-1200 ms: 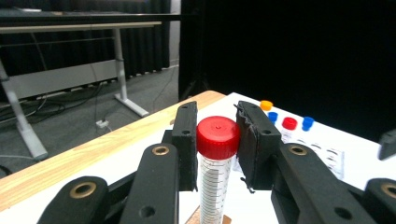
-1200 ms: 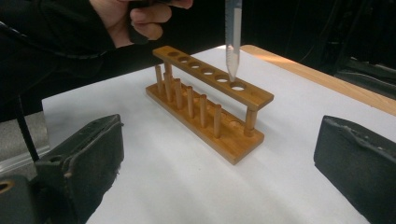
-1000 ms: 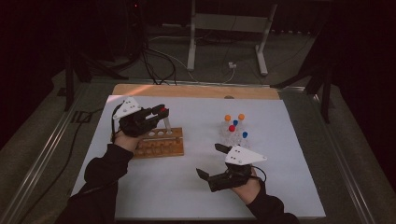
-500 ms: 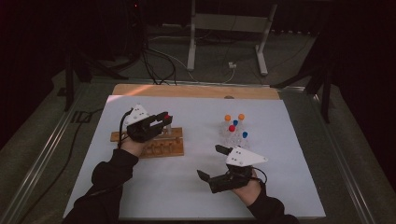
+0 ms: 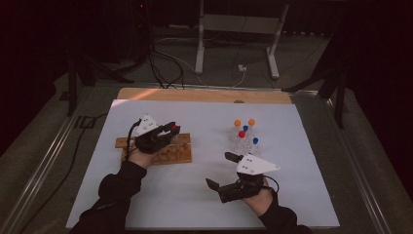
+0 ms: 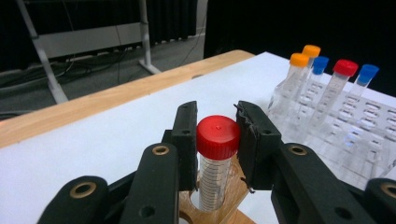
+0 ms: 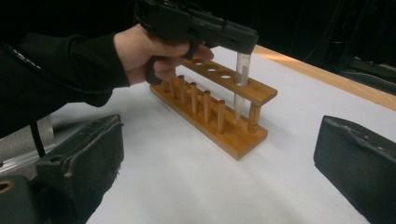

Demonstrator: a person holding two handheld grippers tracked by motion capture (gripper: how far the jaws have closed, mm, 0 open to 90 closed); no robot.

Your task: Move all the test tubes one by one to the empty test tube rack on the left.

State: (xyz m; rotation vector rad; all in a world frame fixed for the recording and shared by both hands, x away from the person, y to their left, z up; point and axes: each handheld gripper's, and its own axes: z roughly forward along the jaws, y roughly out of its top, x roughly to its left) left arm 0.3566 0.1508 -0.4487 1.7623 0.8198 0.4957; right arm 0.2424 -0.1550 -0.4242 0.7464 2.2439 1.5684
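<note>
My left gripper is shut on a clear tube with a red cap, pads pressed to both sides just under the cap. The tube stands upright through the end hole of the wooden rack, its tip hanging above the base board. My right gripper rests open on the white table sheet at the near right, nothing between its jaws, facing the wooden rack. In the right gripper view, the left gripper and the hand holding it are above the rack.
A clear plastic rack holds several tubes with orange, blue and red caps at the right centre; it also appears as the clear rack beyond my left jaws. The white sheet covers the table; a wooden edge runs along the far side.
My left hand has come down and slightly right with the red-capped tube, bringing it into the rack's end hole. The right gripper has stayed in place.
</note>
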